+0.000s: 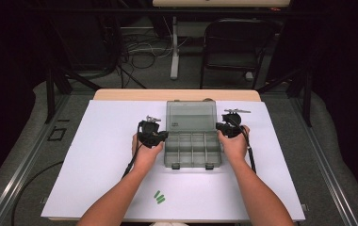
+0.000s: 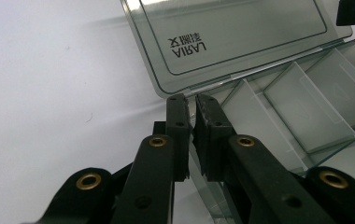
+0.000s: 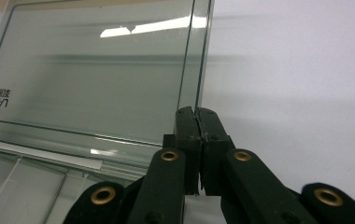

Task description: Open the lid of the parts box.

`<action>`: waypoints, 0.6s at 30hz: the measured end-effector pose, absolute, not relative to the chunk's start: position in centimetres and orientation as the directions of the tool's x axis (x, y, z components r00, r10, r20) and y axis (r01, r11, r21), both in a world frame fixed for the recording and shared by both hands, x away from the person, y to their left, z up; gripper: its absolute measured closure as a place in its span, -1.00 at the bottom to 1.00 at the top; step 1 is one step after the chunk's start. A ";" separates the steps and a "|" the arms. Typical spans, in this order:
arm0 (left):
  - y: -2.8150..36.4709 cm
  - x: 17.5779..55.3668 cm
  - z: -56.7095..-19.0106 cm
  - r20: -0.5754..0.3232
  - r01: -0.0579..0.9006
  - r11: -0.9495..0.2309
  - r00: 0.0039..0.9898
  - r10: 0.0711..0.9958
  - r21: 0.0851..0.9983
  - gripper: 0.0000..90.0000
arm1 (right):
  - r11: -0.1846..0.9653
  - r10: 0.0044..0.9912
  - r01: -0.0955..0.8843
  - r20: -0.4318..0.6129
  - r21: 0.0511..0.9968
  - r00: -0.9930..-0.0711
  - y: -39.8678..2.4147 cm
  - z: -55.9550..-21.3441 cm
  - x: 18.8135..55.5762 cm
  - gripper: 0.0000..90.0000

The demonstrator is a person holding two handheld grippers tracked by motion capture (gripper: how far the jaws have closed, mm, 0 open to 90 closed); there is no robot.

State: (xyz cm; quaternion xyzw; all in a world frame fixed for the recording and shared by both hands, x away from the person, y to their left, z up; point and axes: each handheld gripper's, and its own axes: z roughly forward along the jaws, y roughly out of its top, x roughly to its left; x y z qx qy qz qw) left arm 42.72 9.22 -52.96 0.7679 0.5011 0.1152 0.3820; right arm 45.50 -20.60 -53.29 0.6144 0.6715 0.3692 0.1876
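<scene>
A clear grey compartment box (image 1: 193, 165) lies open in the middle of the white table, its lid (image 1: 190, 117) folded flat toward the far side. My left gripper (image 1: 164, 136) is at the box's left wall. In the left gripper view (image 2: 192, 100) the jaws are pinched on that thin clear wall (image 2: 195, 184), beside empty compartments (image 2: 306, 107). My right gripper (image 1: 219, 129) is at the box's right edge near the hinge. In the right gripper view (image 3: 196, 111) its jaws are pressed together on the edge, where the lid (image 3: 96, 79) meets the box.
White sheet (image 1: 97, 155) covers the table. Small green marks (image 1: 159, 197) lie near the front edge, between the person's forearms. Beyond the table's far edge stand a black chair (image 1: 233, 47) and a white post (image 1: 174, 47) on a grey floor.
</scene>
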 end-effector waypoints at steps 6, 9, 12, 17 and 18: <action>9.2 42.7 -53.0 -0.203 0.679 -0.208 0.473 0.857 0.704 0.88 | -0.028 0.964 0.688 0.202 0.726 -0.175 -20.6 -53.4 45.6 0.97; 9.2 42.7 -53.0 -0.202 0.680 -0.208 0.472 0.858 0.703 0.88 | -0.043 0.962 0.683 0.214 0.730 -0.168 -20.5 -53.5 45.6 0.97; 9.2 42.7 -53.0 -0.205 0.680 -0.204 0.470 0.859 0.704 0.88 | -0.040 0.963 0.680 0.210 0.732 -0.169 -20.5 -53.6 45.7 0.97; 9.2 42.7 -53.0 -0.205 0.680 -0.204 0.469 0.859 0.704 0.88 | -0.029 0.962 0.693 0.208 0.720 -0.176 -20.6 -53.5 45.6 0.96; 9.2 42.7 -53.0 -0.206 0.680 -0.202 0.469 0.859 0.705 0.88 | -0.036 0.962 0.685 0.210 0.727 -0.173 -20.5 -53.6 45.6 0.96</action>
